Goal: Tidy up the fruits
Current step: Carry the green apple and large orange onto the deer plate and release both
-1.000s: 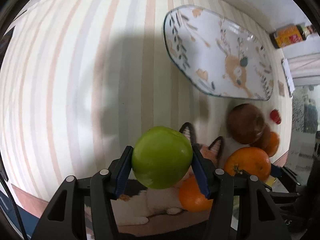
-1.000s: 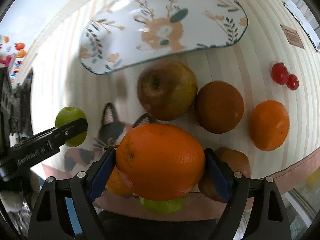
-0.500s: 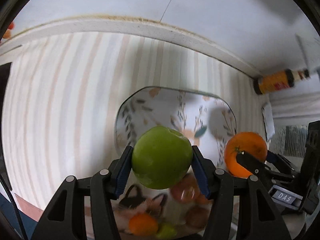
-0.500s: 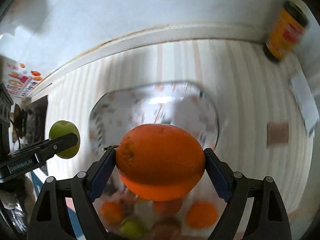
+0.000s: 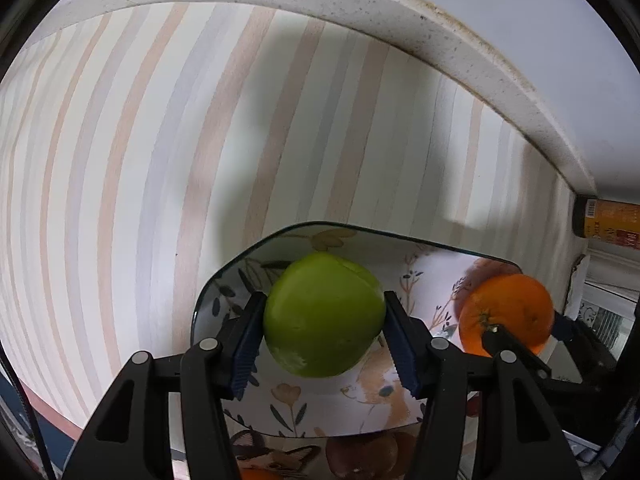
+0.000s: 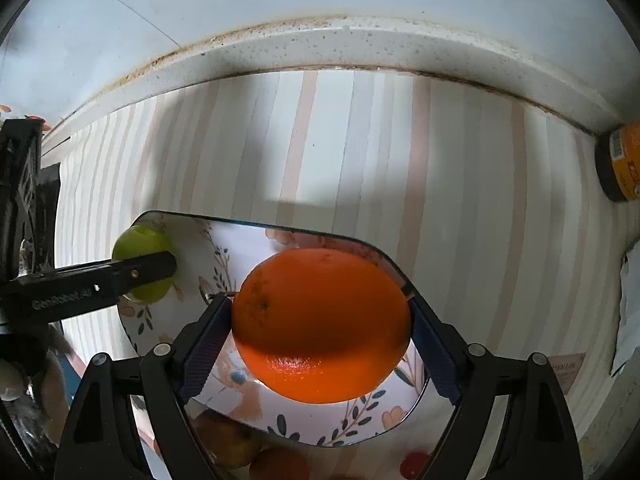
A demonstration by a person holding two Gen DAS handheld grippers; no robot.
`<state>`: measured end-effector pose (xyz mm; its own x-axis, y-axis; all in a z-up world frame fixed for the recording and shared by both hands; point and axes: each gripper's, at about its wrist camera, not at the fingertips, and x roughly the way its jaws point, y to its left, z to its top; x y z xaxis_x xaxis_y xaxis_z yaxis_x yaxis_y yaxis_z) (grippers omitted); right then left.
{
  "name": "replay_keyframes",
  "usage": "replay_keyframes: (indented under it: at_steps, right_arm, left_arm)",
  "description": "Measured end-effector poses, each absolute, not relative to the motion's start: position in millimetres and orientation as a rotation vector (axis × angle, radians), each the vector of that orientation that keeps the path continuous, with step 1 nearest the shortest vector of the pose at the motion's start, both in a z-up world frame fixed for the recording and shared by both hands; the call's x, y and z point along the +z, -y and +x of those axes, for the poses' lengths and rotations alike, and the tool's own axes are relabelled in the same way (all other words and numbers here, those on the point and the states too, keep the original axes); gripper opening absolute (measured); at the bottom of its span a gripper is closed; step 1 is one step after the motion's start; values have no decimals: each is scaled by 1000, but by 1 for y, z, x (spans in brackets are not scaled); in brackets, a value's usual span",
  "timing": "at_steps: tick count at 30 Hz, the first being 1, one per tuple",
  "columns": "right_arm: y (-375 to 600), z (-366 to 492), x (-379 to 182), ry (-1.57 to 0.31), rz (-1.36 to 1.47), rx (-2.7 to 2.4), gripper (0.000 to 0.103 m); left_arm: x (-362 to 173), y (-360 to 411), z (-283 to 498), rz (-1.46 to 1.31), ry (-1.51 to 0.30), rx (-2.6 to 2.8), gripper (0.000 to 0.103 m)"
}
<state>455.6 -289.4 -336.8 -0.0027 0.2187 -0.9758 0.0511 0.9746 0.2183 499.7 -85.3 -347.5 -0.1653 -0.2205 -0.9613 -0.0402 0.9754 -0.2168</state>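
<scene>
A: What did the left wrist view show?

B: The left gripper (image 5: 324, 344) was clamped on a green apple (image 5: 323, 315), blue pads pressed to both its sides, held over the left part of the deer-print plate (image 5: 384, 408). To the right, the orange (image 5: 506, 314) sat in the other gripper over the plate's right end. The plate lay on a striped tablecloth (image 5: 160, 160), with a yellow-labelled jar (image 5: 608, 219) at the far right by the wall ledge.

A: And the right wrist view?

B: The right gripper (image 6: 320, 332) was closed on the orange (image 6: 321, 326), above the plate (image 6: 320, 428). The apple (image 6: 143, 262) appeared at the plate's left end, behind a black finger (image 6: 136, 274) of the left gripper. Below the plate's near edge were other fruits: a brownish apple (image 6: 228, 440), a smaller orange (image 6: 280, 463) and a cherry tomato (image 6: 414, 464). I could not tell whether either held fruit touched the plate.
</scene>
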Motion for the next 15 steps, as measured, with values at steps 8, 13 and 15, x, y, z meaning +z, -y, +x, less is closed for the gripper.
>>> replay_keyframes:
  at_steps: [8, 13, 15]
  right_arm:
    - [290, 467, -346, -1628, 239, 125, 91]
    - [294, 464, -337, -1593, 276, 96, 99]
    - [297, 460, -327, -1573, 282, 82, 99]
  left_arm:
    - [-341, 83, 494, -183, -1714, -161, 82]
    - [-333, 83, 479, -167, -1707, -175, 88]
    - [-329, 81, 473, -165, -1697, -180, 88]
